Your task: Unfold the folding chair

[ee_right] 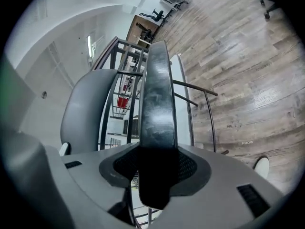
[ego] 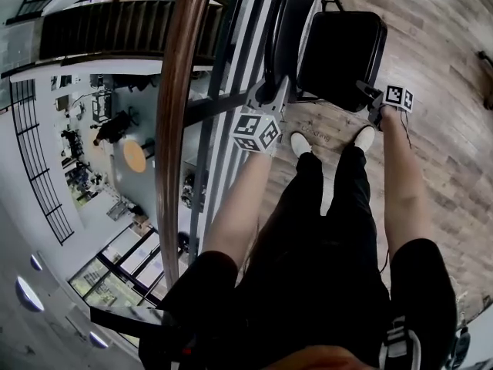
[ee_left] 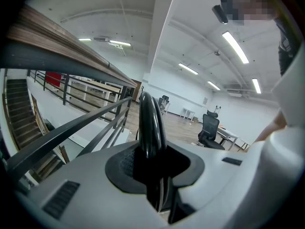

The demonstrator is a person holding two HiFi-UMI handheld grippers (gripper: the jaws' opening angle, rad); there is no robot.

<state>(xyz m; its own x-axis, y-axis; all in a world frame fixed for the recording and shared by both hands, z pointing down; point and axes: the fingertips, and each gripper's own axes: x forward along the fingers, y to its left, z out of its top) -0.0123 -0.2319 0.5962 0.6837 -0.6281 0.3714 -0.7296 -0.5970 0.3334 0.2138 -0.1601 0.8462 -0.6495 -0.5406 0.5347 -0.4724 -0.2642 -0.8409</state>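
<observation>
The black folding chair stands on the wood floor in front of my feet, its padded seat [ego: 343, 48] tipped toward me and its curved backrest [ego: 286, 21] close to the railing. My left gripper [ego: 271, 92] is shut on the backrest's glossy black rim [ee_left: 151, 123], which runs up between the jaws of that gripper [ee_left: 155, 168]. My right gripper [ego: 368, 99] is shut on the near edge of the seat [ee_right: 157, 109], which fills the gap of that gripper [ee_right: 155, 171]. The grey backrest [ee_right: 88, 109] shows to its left.
A wooden handrail [ego: 176, 129] on black railing bars [ego: 223, 99] runs just left of the chair, with a drop to a lower floor beyond. The person's white shoes [ego: 300, 143] stand right behind the chair. An office chair [ee_left: 209, 130] stands far off.
</observation>
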